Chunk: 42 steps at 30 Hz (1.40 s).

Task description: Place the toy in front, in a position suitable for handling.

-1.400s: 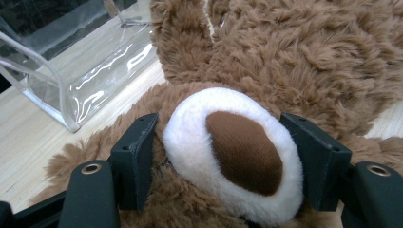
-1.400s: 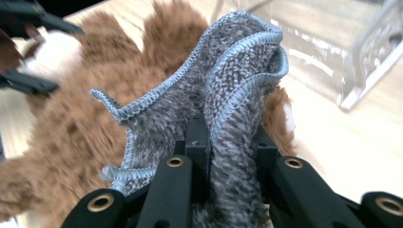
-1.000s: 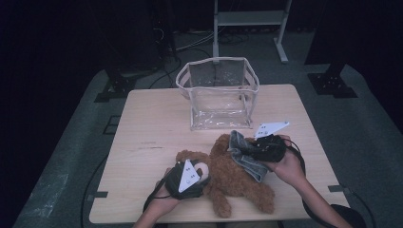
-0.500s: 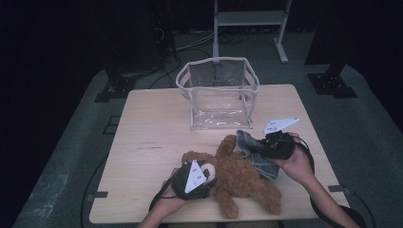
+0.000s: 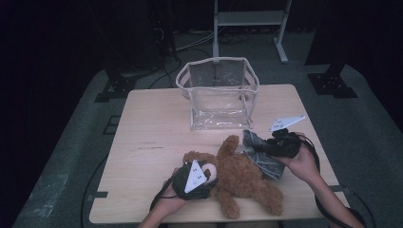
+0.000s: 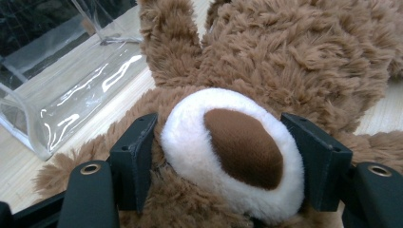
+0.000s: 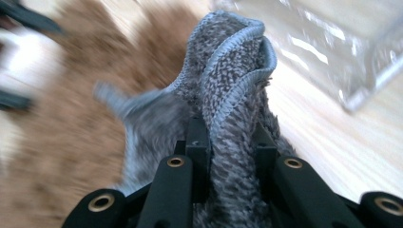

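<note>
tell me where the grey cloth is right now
In the high view the grey cloth is at the table's right side, pinched in the right claw, just right of the teddy bear and in front of the clear bag.

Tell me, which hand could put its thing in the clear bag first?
Probably the right. The right gripper already pinches the grey cloth and sits nearer the clear bag. The left gripper clamps the teddy bear's snout, farther away.

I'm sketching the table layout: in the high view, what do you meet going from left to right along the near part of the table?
left gripper → teddy bear → grey cloth → right gripper
</note>
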Motion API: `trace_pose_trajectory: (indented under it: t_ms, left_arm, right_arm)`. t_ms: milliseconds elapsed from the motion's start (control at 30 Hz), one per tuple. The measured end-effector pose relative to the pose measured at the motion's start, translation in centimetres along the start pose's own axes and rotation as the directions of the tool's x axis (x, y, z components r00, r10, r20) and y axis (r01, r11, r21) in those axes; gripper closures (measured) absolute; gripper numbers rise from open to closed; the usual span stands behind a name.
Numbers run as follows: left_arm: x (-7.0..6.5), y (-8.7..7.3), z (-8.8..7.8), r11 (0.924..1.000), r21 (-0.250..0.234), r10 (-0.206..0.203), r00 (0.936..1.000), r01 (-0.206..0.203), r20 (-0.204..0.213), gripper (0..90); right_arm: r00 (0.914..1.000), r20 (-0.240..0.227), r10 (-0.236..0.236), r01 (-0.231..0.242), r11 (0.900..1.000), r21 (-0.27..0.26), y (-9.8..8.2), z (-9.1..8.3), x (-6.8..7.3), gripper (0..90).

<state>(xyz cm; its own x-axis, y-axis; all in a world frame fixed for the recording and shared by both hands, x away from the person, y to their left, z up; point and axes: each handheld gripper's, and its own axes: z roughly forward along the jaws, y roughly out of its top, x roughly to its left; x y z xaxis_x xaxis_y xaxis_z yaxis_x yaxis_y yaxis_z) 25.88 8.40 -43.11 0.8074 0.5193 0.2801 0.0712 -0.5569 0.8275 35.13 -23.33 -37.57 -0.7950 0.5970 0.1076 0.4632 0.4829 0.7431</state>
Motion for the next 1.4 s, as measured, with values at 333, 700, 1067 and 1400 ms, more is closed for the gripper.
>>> trace_pose_trajectory:
  t_ms: [333, 700, 1067, 1400]
  left_arm:
    - [0.0, 0.2, 0.3, 0.9999, -0.006, -0.011, 0.9999, 0.011, 0.006, 30.7]
    - [0.0, 0.2, 0.4, 1.0, -0.004, -0.007, 1.0, 0.007, 0.004, 29.8]
    - [-0.3, 0.4, 0.5, 0.9998, 0.007, 0.019, 0.9998, -0.019, 0.006, 30.2]
    - [-0.6, 0.5, 0.6, 0.9997, 0.001, 0.024, 0.9997, -0.024, 0.006, 30.3]
  right_arm:
    - [0.981, -0.178, -0.077, 0.074, 0.997, -0.021, 2.3, 0.9, 4.7, 73.6]
    - [0.9859, -0.131, -0.104, 0.103, 0.995, -0.015, 2.7, 0.6, 5.1, 47.5]
    - [0.9781, -0.062, -0.199, 0.202, 0.978, 0.044, 3.4, 3.3, 6.5, 78.4]
    - [0.9919, 0.039, -0.121, 0.118, 0.99, 0.079, 2.9, 3.4, 2.9, 79.7]
